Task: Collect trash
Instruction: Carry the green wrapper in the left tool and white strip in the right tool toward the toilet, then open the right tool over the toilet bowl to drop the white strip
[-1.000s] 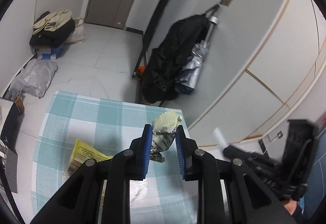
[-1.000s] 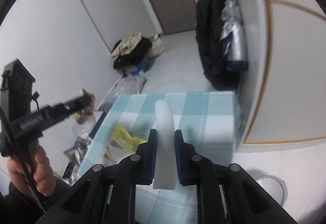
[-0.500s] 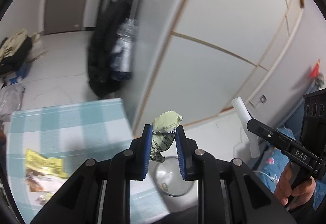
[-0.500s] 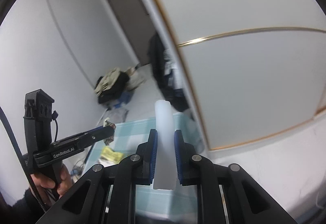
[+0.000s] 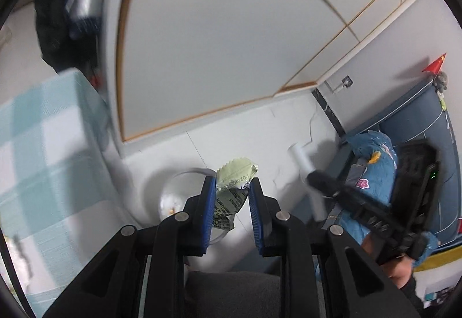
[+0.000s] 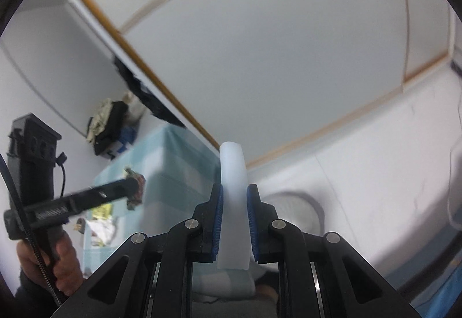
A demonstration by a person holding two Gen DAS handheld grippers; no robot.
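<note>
My left gripper [image 5: 232,183] is shut on a crumpled pale green snack wrapper [image 5: 235,176], held above a round clear-lined waste bin [image 5: 176,191] on the white floor. My right gripper [image 6: 233,191] is shut on a white foam strip [image 6: 232,188] that stands up between its blue pads. The bin's grey rim [image 6: 300,198] curves just behind that strip in the right wrist view. Each gripper shows in the other's view: the right one [image 5: 310,173] blurred with the strip [image 5: 303,157], the left one [image 6: 135,183] with the wrapper [image 6: 135,188].
A table with a teal checked cloth [image 5: 43,150] stands left of the bin, with a yellow wrapper [image 6: 101,211] and white scraps lying on it [image 6: 101,230]. White panelled cupboard doors [image 5: 216,43] rise behind. A blue patterned bundle [image 5: 372,165] lies at the right.
Both grippers swung right, away from over the table and down toward the floor bin beside it. Each keeps its grip: wrapper in the left, foam strip in the right.
</note>
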